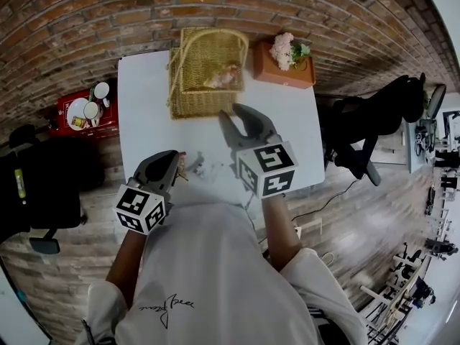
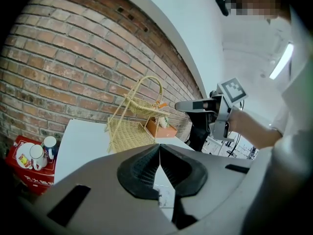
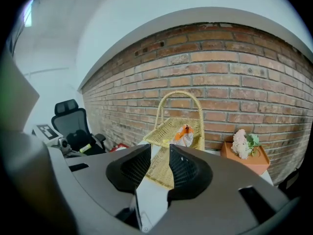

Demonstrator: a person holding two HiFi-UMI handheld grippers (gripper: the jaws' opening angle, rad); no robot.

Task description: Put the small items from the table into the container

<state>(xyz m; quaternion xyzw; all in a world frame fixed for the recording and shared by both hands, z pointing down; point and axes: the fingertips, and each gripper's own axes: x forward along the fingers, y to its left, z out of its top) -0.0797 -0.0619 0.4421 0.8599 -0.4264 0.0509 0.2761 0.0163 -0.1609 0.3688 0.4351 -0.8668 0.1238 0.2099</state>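
Just before the basket (image 1: 188, 105), the right gripper (image 1: 230, 112) hangs with jaws apart, empty. Farther from the basket, the left gripper (image 1: 175, 158) has jaws together; a brownish bit (image 1: 182, 169) at its tip and grey specks (image 1: 199, 169) beside are too small to identify. A packet (image 1: 223, 77) lies in the basket.

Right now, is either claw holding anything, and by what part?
The right claw is open and empty. The left claw is shut; a small brown thing sits at its tip, but a grip cannot be told.

basket (image 1: 190, 70): woven wicker | table (image 1: 144, 106): smooth, matt | wall (image 1: 72, 20): rough brick | planter (image 1: 266, 70): possibly wood
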